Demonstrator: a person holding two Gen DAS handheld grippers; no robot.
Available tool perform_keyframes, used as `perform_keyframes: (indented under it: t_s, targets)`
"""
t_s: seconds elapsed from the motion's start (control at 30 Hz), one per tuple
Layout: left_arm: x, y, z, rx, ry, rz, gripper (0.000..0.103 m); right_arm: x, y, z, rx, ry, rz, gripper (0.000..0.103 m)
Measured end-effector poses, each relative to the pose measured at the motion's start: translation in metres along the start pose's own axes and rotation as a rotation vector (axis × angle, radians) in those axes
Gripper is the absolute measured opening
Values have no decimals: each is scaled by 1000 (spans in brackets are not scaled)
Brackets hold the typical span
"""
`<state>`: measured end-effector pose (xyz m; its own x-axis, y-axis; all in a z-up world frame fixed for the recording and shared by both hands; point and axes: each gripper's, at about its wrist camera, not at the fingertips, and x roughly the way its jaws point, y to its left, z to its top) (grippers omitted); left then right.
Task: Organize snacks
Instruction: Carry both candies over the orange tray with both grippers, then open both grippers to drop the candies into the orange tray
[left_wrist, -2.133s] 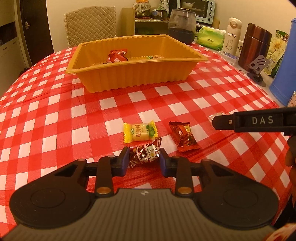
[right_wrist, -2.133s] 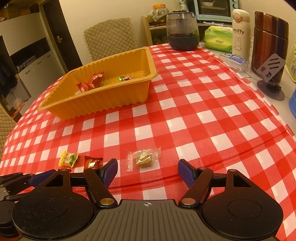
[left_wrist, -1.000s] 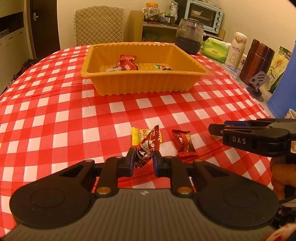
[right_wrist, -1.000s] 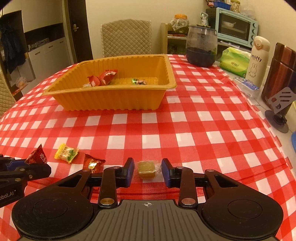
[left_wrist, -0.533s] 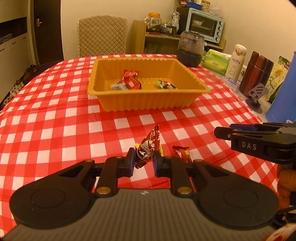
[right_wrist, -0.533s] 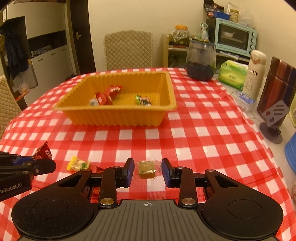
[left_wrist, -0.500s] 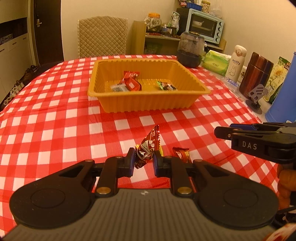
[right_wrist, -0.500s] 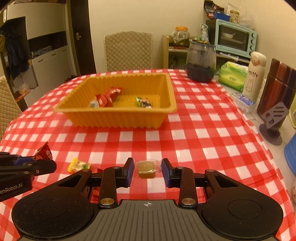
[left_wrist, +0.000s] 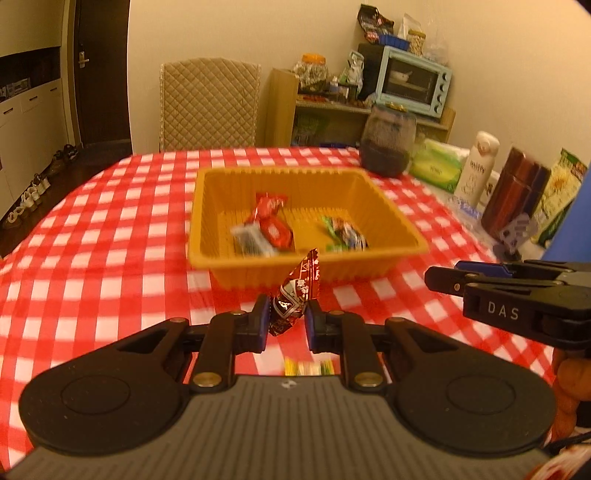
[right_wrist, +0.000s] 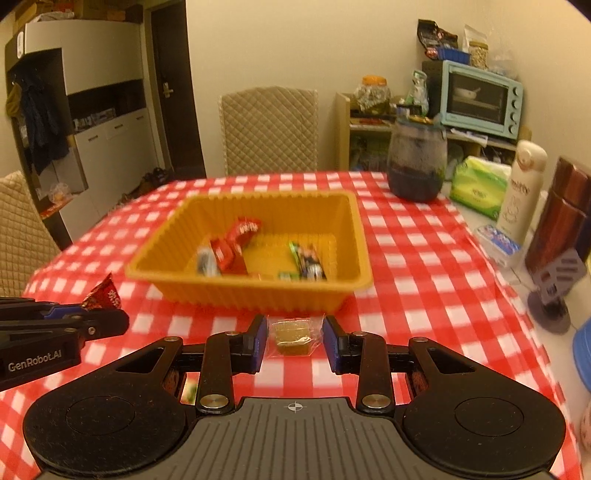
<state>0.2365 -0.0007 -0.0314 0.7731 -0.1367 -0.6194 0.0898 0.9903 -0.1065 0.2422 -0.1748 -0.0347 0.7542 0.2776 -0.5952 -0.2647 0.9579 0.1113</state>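
Red-brown foil-wrapped candy (left_wrist: 295, 295) sits clenched in the left gripper (left_wrist: 284, 319), and a clear-wrapped amber sweet (right_wrist: 293, 334) is pinched in the right gripper (right_wrist: 294, 341); both have risen off the checked tablecloth (left_wrist: 92, 258) since a second ago, so each snack looks ready to carry over the ribbed orange plastic tray (left_wrist: 402, 236) and drop in

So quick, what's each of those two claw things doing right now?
Left gripper: shut on a red-brown candy, lifted off the table.
Right gripper: shut on a clear-wrapped candy.
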Motion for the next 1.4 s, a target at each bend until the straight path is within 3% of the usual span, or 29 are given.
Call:
perform_keyframes:
  t_s: [0.37, 0.63, 0.93, 1.07, 1.1, 1.4]
  targets:
    - [34, 17, 52, -23, -32, 6, 18, 33, -4, 57, -3, -38, 30, 33]
    - [67, 26, 73, -17, -21, 19, 18, 63, -8, 78, 2, -34, 41, 33]
    - [97, 33, 79, -2, 5, 27, 18, 87, -15, 82, 33, -11, 44, 33]
    - [107, 36, 77, -6, 18, 39, 24, 91, -17, 79, 41, 0, 42, 33]
    - [107, 37, 77, -8, 18, 42, 28, 92, -18, 78, 43, 2, 42, 33]
    - [89, 43, 58, -18, 15, 54, 30, 95, -22, 73, 64, 18, 49, 33]
